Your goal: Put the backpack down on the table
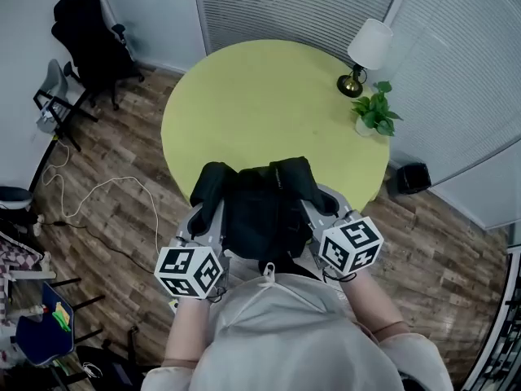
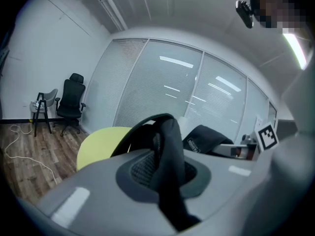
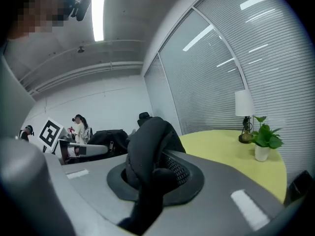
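Note:
A black backpack (image 1: pixel 262 210) hangs between my two grippers, over the near edge of the round yellow-green table (image 1: pixel 260 108). My left gripper (image 1: pixel 203 218) is shut on the pack's left shoulder strap (image 2: pixel 170 161), which runs up between its jaws. The right gripper (image 1: pixel 326 208) is shut on the right strap (image 3: pixel 147 166) in the same way. Both straps bulge over the jaw pads. From the left gripper view the pack's body (image 2: pixel 209 137) and the right gripper's marker cube (image 2: pixel 267 136) show to the right.
At the table's far right stand a small white-shaded lamp (image 1: pixel 365 51) and a potted plant (image 1: pixel 374 111). A black office chair (image 1: pixel 89 35) and a grey chair (image 1: pixel 55 96) sit by the left wall, with a white cable (image 1: pixel 106 190) on the wood floor. Blinds line the back.

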`<state>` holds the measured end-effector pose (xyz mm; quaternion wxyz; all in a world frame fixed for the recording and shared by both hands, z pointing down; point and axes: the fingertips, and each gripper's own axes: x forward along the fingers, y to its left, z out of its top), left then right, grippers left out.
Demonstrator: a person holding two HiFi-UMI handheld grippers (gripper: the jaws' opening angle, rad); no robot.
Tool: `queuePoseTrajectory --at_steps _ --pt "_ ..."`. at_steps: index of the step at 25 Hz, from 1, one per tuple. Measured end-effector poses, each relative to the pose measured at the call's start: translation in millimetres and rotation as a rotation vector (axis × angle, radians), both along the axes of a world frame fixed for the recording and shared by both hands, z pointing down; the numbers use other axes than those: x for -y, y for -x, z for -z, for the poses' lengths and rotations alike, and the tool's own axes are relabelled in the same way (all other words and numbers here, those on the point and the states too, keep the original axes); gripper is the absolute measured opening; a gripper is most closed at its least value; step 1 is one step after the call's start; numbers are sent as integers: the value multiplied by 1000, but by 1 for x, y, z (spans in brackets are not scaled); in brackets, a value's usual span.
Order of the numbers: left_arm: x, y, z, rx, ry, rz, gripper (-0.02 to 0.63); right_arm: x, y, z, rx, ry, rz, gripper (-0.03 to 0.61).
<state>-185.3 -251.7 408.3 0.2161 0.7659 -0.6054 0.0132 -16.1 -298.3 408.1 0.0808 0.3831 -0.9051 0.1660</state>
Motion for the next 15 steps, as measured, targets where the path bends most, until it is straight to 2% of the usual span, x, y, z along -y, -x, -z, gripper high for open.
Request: queuePoseTrajectory --at_steps 5,15 --pt "77 1 1 7 -4 31 38 78 3 4 -11 -11 45 51" --pt "203 -11 -13 13 21 57 38 207 -9 -7 -25 -2 45 52"
